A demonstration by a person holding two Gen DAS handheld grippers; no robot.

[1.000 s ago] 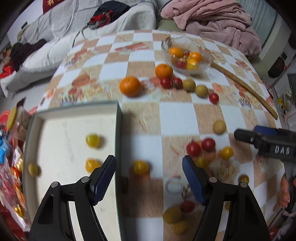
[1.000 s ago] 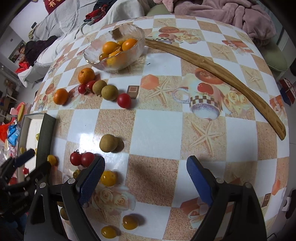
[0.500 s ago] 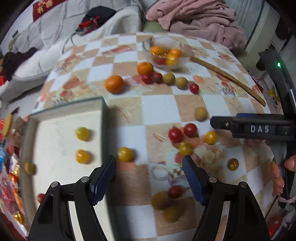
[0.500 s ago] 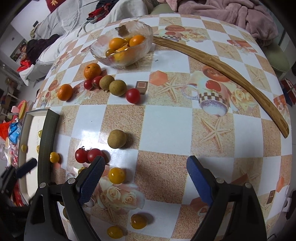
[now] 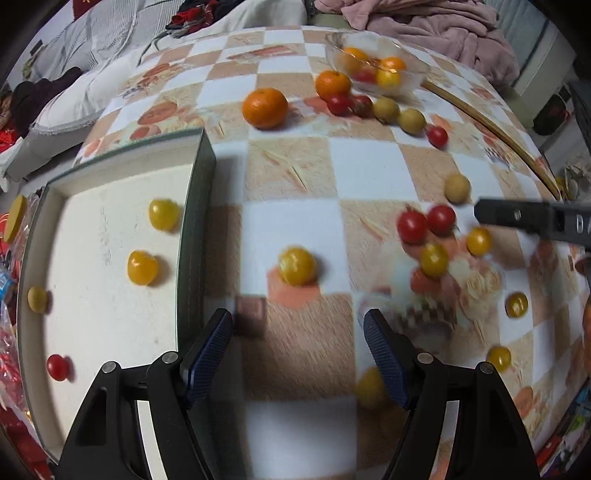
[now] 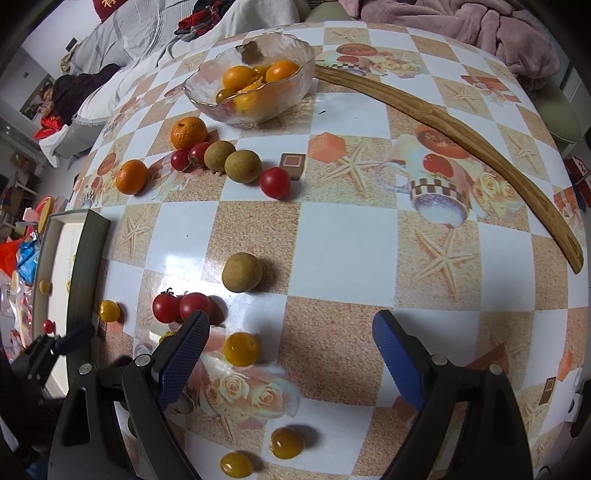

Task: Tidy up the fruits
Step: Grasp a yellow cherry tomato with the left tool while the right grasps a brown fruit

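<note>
My left gripper [image 5: 298, 341] is open and empty above the table, just behind a yellow cherry tomato [image 5: 297, 266] lying beside the white tray [image 5: 190, 206]. The tray holds two yellow tomatoes [image 5: 163, 214], a small pale fruit [image 5: 37, 299] and a red tomato [image 5: 58, 367]. My right gripper [image 6: 291, 345] is open and empty, close to a yellow tomato [image 6: 241, 348], two red tomatoes [image 6: 181, 307] and a brown longan [image 6: 242, 272]. A glass bowl [image 6: 251, 83] at the far side holds oranges. Two mandarins [image 6: 188, 132], more red tomatoes and longans lie in front of it.
A long curved wooden stick [image 6: 454, 136] lies across the table's right side. More yellow tomatoes [image 6: 287, 442] sit near the front edge. A pink blanket [image 6: 480, 26] and bedding lie beyond the table. Snack packets [image 5: 7, 354] are left of the tray.
My left gripper has moved forward and lower, so the yellow tomato beside the tray now lies centred ahead of its fingers. My right gripper has drawn slightly closer to the fruit cluster.
</note>
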